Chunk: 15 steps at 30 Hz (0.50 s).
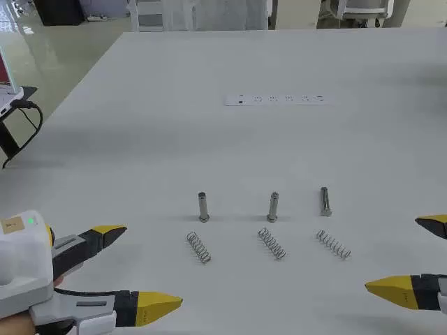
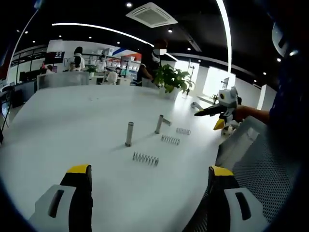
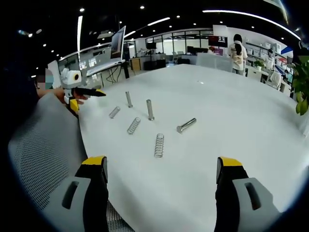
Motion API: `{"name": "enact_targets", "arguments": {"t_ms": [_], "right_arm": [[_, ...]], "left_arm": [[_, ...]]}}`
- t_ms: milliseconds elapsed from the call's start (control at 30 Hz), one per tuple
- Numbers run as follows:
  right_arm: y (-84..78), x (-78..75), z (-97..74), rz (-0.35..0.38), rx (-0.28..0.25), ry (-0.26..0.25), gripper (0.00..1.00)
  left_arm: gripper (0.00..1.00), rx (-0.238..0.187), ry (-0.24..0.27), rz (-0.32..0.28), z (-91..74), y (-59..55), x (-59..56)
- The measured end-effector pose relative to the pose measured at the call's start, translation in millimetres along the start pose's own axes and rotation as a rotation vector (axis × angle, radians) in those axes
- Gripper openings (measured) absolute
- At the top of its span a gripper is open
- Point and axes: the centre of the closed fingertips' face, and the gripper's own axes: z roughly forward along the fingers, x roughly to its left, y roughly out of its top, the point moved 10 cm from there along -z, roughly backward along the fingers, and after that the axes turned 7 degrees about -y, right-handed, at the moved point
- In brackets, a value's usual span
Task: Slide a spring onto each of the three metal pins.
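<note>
The left gripper (image 1: 150, 265) and right gripper (image 1: 394, 253) hover low over the table (image 1: 140, 153), jaws wide apart and empty; 3 springs (image 1: 272, 243) lie between them, 3 pins (image 1: 273, 207) just beyond.

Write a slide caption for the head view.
Open left gripper and right gripper flank three springs before three pins, one lying flat.

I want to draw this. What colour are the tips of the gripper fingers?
Bright yellow tips on black fingers, clearest in the head view.
</note>
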Motion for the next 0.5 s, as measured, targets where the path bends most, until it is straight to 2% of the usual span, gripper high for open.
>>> {"name": "enact_targets", "arguments": {"t_ms": [500], "right_arm": [[-1.2,0.4,1.1,0.004,0.006,-0.002,0.91]], "left_arm": [[0.96,-0.002,0.0,-0.007,-0.1,-1.4,0.9]]}}
